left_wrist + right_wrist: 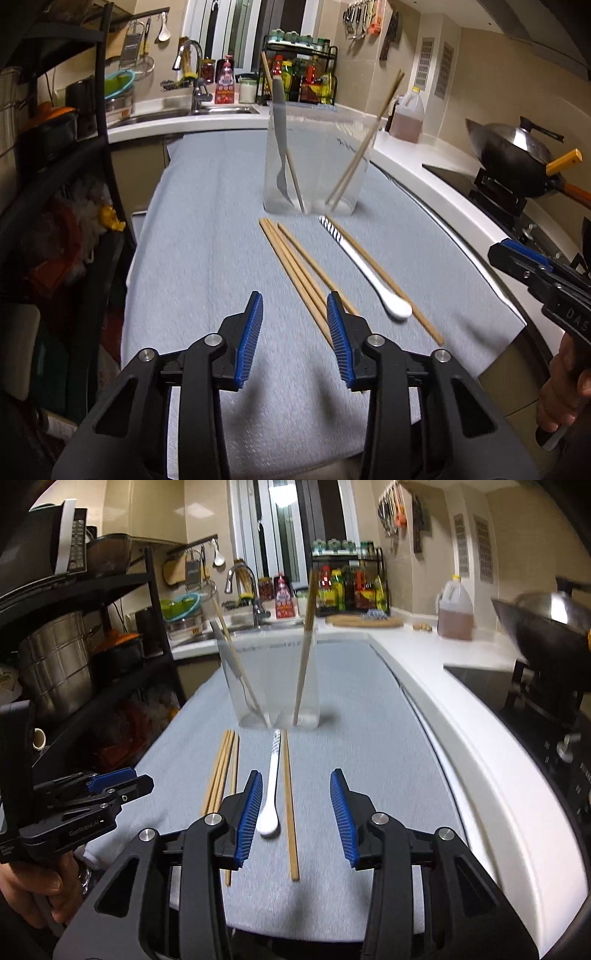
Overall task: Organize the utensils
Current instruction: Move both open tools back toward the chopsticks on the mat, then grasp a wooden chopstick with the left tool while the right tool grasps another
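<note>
Left gripper (294,339) jaws released, nothing between them, hovering low over the grey cloth (207,258) on the table (461,221). Right gripper (293,818) jaws also spread wide and empty.

Just ahead of the left jaws, slightly right of centre: bundle of loose chopsticks (295,273) flat on the cloth, near ends passing behind the right-hand blue pad (338,328). Further right of those jaws: white spoon (364,269), bowl end near, striped handle pointing away, with a single chopstick (391,284) lying alongside it, touching or nearly so.

From the right wrist view the spoon (271,786) sits just ahead of the left-hand pad, single chopstick (289,801) running between the jaws' line, bundle (221,771) off to the left of the jaws.

Beyond all that, straight ahead: clear container (317,158) upright on the cloth, holding a grey fork (280,147) tines down and a chopstick on one side, a leaning pair of chopsticks (365,147) on the other.

Far right: wok (517,155) on the stove. Far back: sink (184,110), bottle rack (299,74).
</note>
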`<state>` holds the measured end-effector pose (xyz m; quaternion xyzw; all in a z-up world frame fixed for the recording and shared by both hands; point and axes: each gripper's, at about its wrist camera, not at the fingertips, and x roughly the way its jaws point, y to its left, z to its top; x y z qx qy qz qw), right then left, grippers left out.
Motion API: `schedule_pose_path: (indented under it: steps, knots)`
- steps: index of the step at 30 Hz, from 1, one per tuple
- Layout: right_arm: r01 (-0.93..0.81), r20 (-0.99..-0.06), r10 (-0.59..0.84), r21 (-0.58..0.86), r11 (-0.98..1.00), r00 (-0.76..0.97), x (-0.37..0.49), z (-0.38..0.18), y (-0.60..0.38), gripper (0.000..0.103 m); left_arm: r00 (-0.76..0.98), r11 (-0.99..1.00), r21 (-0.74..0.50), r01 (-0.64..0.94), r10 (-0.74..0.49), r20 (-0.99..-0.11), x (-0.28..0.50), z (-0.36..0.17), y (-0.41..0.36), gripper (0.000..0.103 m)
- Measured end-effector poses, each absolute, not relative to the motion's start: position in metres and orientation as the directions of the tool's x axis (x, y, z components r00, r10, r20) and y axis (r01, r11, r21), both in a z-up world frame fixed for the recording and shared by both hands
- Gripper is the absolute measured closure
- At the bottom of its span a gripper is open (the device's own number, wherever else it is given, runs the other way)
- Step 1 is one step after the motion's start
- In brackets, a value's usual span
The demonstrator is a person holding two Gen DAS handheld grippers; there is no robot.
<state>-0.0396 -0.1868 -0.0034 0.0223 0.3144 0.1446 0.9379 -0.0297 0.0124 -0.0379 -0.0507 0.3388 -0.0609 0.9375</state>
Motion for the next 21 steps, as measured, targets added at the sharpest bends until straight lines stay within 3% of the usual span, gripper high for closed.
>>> schedule_pose_path:
  steps: [2,8,12,21]
  knots:
    - [-0.247,-0.608,0.287,0.150,0.957,0.740,-0.037,-0.017,-0.189,0.065,0.749,0.986,-0.149,0.078,-0.157,-0.643,-0.030,-0.045,0.010,0.077]
    - [-0.263,-0.663,0.306,0.167,0.950,0.684,-0.029,-0.046,-0.181,0.077,0.711,0.980,-0.172,0.096,-0.189,-0.677,-0.022,-0.064,-0.010,0.077]
    - [-0.269,-0.690,0.308,0.168,0.948,0.655,-0.025,-0.061,-0.175,0.084,0.709,0.990,-0.119,0.080,-0.140,-0.691,-0.018,-0.071,-0.021,0.077]
    - [-0.253,-0.743,0.271,0.140,0.957,0.612,-0.020,-0.083,-0.168,0.085,0.673,0.995,-0.083,0.056,-0.099,-0.733,-0.015,-0.083,-0.025,0.080]
